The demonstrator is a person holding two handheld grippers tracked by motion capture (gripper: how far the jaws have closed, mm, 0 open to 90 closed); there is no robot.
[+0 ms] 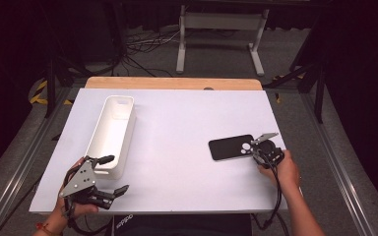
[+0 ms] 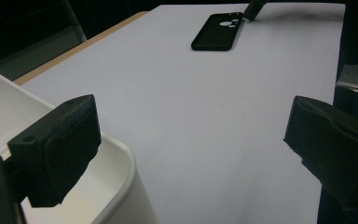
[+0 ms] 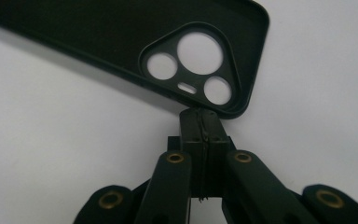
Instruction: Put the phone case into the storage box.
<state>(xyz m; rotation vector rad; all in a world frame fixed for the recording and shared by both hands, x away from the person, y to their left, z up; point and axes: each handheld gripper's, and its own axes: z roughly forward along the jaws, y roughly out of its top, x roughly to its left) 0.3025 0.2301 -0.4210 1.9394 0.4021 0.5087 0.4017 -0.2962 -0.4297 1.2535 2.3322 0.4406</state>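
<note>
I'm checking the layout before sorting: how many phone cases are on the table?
1. The black phone case lies flat on the white table, right of centre, at the tips of the right gripper. The white bin looks empty, though part of its floor is hidden.

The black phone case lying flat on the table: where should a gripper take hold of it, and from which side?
Probably by the raised rim at the camera-cutout end of the phone case, coming in low from the person's right. It lies flat, hollow side up, so the thin wall there suits a pinch, and the shut right gripper already sits at that edge.
</note>
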